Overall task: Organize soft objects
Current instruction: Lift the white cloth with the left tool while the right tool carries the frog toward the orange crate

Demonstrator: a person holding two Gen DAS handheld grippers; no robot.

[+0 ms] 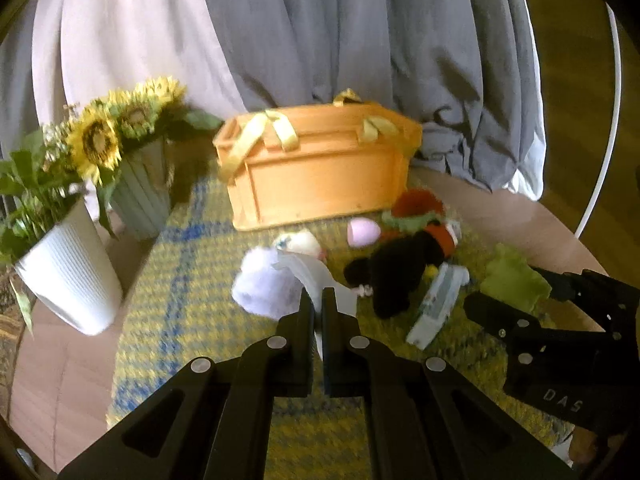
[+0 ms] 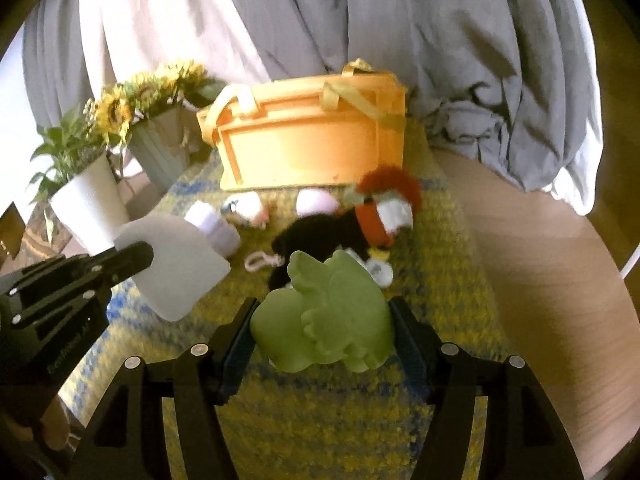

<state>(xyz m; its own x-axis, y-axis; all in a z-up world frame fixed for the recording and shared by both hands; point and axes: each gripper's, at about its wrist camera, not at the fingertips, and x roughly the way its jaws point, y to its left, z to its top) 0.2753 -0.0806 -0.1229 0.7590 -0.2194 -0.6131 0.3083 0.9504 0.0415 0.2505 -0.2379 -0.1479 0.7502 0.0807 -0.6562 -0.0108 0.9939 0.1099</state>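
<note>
Green plush [image 2: 326,316] clamped between right fingers [image 2: 406,332] — left fingers [image 1: 308,312] pinch white sheet [image 2: 176,264].

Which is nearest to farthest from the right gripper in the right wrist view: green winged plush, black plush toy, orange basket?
1. Green winged plush, clamped in the right gripper.
2. Black plush toy, just beyond.
3. Orange basket, at the back.

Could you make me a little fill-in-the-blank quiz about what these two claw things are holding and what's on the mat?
1. The right gripper is closed on a soft ____ toy.
2. The left gripper pinches a flat ____ sheet.
3. The orange basket has ____ ribbon handles.
4. The vase left of the basket holds ____.

Missing words: green; white; yellow; sunflowers
</note>
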